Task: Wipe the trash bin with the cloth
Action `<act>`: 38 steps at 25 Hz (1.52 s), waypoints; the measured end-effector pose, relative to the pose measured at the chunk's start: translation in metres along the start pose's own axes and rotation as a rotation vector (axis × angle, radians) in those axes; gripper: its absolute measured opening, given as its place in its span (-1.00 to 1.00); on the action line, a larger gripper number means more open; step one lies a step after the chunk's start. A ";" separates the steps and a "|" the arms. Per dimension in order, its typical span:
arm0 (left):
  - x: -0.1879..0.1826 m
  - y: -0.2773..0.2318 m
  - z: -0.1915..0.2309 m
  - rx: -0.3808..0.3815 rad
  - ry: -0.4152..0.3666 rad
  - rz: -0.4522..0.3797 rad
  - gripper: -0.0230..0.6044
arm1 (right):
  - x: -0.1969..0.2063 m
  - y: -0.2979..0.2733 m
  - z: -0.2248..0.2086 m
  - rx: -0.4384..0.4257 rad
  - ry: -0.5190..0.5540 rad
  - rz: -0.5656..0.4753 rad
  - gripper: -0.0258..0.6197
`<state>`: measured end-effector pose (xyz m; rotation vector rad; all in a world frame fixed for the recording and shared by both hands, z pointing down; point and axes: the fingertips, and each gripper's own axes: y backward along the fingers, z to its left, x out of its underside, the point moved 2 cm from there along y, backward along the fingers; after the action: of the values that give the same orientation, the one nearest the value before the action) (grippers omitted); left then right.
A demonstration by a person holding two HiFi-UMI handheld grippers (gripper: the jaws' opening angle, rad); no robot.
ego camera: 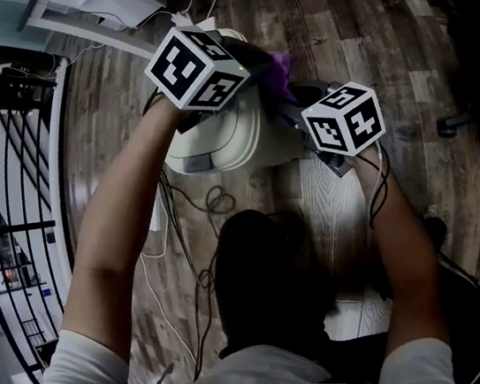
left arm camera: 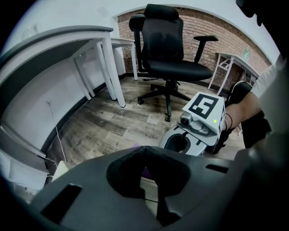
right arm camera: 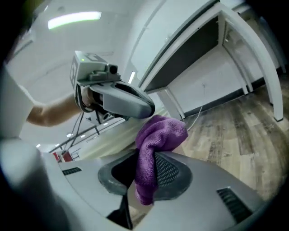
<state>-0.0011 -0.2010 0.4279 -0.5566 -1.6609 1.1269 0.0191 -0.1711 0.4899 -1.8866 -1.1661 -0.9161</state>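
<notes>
1. Though wiping it is the whole job, the cream-white plastic trash bin (ego camera: 231,132) simply sits on the grey-brown wood-plank floor (ego camera: 337,201) in front of the person. It is under both outstretched arms, and I see no cloth pressed against it.
2. The purple microfibre cloth (right arm camera: 162,133) is bunched up over the bin's far edge, with a fold standing above the claw and a tail hanging below. I cannot tell whether any of it touches the bin.
3. The right gripper (right arm camera: 145,173) has its jaws clamped on that cloth, held partway apart by the fabric filling the gap.
4. The left gripper (left arm camera: 144,153) has its jaws together and is angled down over the bin, just beside the cloth. A sliver of purple and cream shows past them, but nothing looks pinched.
5. Further out, loose cables (ego camera: 211,205) trail on the floor beside the bin. A black office chair (left arm camera: 169,49) and a white desk (left arm camera: 90,40) stand well apart from it.
6. What could go wrong, as I judge it:
   - The bin looks light and stands free, so a hard sideways swipe could slide or tip it unless the left gripper steadies it.
   - The cloth is held by a narrow pinch, so dragging it against the plastic could tug it out.
   - The hard jaw tips could scrape the bin instead of the fabric.
   - The two grippers work close together and could knock each other.
   - A sliding bin could catch the cables.
</notes>
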 end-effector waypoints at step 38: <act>0.006 -0.008 -0.006 -0.046 -0.096 0.081 -0.92 | 0.250 -0.062 -0.073 0.149 0.007 0.649 -0.64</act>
<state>0.0030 -0.1977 0.4377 -0.6126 -1.7642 1.1924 0.0321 -0.1116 0.7509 -1.9472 -0.5284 -0.4579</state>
